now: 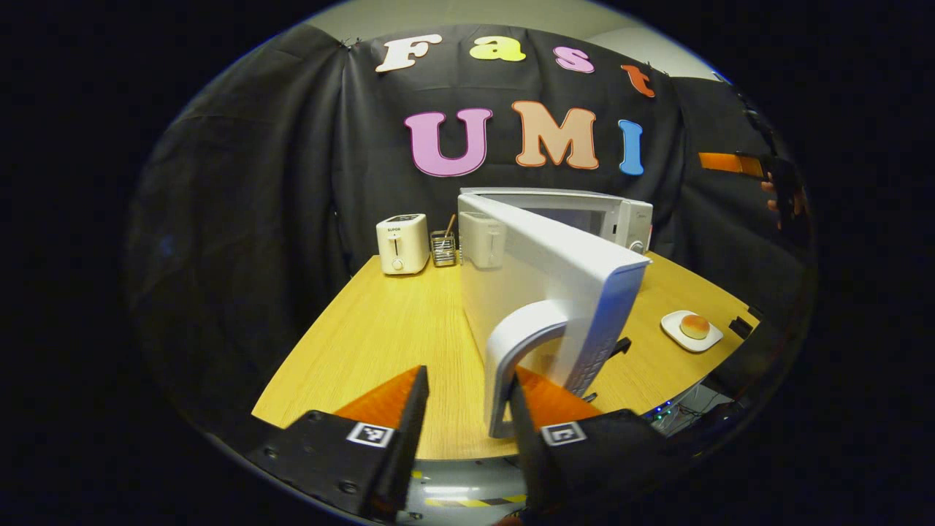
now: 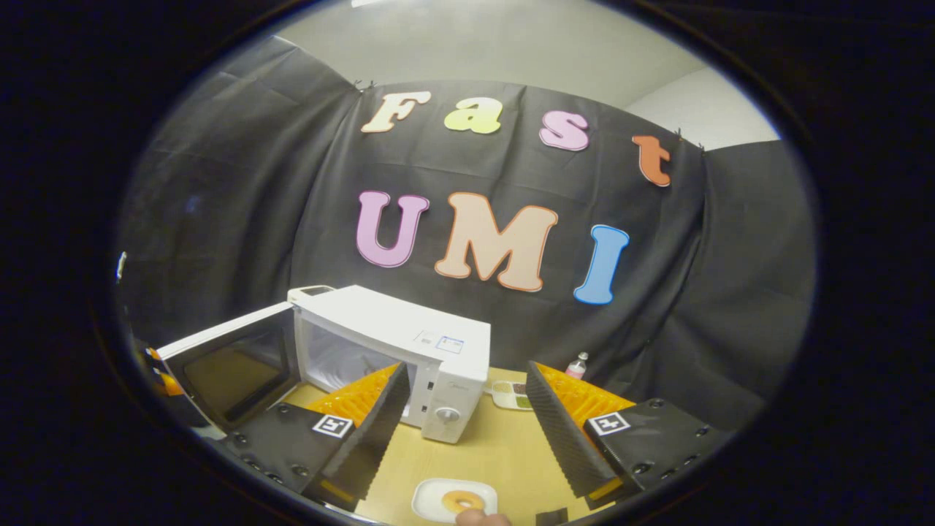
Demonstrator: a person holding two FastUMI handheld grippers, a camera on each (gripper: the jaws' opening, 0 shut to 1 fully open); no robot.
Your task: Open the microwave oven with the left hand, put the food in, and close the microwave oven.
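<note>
The white microwave (image 1: 621,215) stands on the wooden table (image 1: 380,329) with its door (image 1: 540,270) swung wide open toward me. The door's arched handle (image 1: 522,329) reaches down between the fingers of my left gripper (image 1: 467,372), close against the right finger; the jaws stand apart, open. A bun (image 1: 694,325) lies on a white plate (image 1: 690,337) to the right of the door. In the right gripper view, my right gripper (image 2: 465,369) hovers open above the plate (image 2: 431,504) and bun (image 2: 462,501), facing the microwave (image 2: 394,336) and its open door (image 2: 226,365).
A white toaster (image 1: 402,243), a wire utensil holder (image 1: 443,248) and another white appliance (image 1: 482,239) stand at the table's back left. A small bottle (image 2: 577,365) and a dish (image 2: 511,394) sit to the microwave's right. A hand (image 1: 785,197) holds the other gripper far right.
</note>
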